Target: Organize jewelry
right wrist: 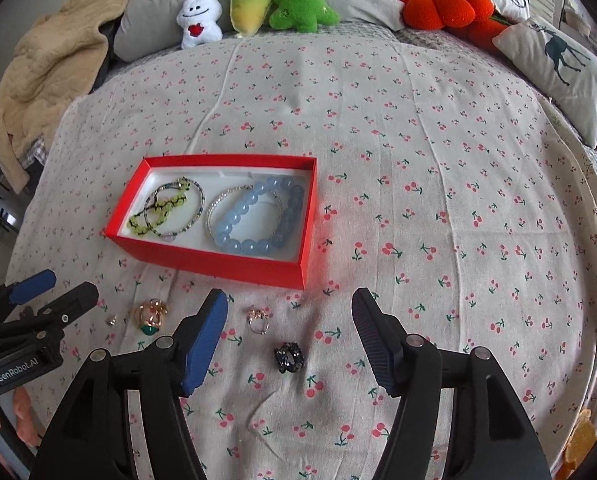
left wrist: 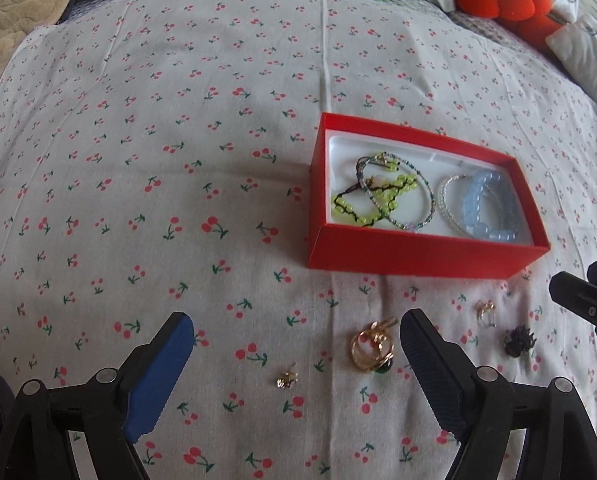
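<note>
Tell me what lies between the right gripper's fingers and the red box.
In the right wrist view, a black ring and a small gold ring lie on the cloth between the right gripper and the red box.

Right gripper (left wrist: 578, 300) cut off by the frame's edge; tiny earring (left wrist: 286, 378) too small to identify.

Black plastic fingers (right wrist: 204, 340) with ribbed blue pads, silver pivot pins, "GenRobot.AI" label.

Both wrist views look down, sharing the red box (left wrist: 422, 258).
</note>
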The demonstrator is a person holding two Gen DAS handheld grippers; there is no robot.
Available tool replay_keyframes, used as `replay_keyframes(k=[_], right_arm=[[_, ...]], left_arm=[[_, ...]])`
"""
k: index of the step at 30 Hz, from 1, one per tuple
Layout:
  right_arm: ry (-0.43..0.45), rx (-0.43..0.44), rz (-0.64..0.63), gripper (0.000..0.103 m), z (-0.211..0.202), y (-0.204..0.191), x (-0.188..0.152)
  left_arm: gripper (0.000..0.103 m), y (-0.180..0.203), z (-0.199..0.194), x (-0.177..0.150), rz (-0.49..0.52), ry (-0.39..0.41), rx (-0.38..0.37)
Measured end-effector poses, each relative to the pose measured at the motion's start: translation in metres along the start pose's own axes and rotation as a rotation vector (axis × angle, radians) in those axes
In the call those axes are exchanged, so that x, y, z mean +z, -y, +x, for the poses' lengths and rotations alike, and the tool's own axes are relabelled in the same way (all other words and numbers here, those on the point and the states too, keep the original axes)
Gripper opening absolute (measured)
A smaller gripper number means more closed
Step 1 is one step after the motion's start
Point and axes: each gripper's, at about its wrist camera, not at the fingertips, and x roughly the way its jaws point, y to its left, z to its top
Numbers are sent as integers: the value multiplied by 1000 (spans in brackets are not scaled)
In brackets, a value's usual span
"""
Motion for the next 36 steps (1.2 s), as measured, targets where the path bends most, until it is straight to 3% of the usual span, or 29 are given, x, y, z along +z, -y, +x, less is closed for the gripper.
replay_keyframes(k=[12, 20, 27, 31, 36], right_arm=[[-94, 4, -33, 70, 10, 12, -46], [-141, -22, -147, 71, 32, -2, -77], [-109, -47, -177, 91, 42, -3, -80], [-105, -52, -170, 102, 48, 2, -77], [-80, -42, -172, 103, 52, 3, -75]], left_arm=[[88, -14, 7, -47, 81, -60, -12], [88, -11, 24, -72, 134, -81, -33], [102, -3, 32, -83, 214, -25, 11], [103, -3, 34, -88, 220, 15, 26], [103, -4, 34, -88, 209, 28, 36]])
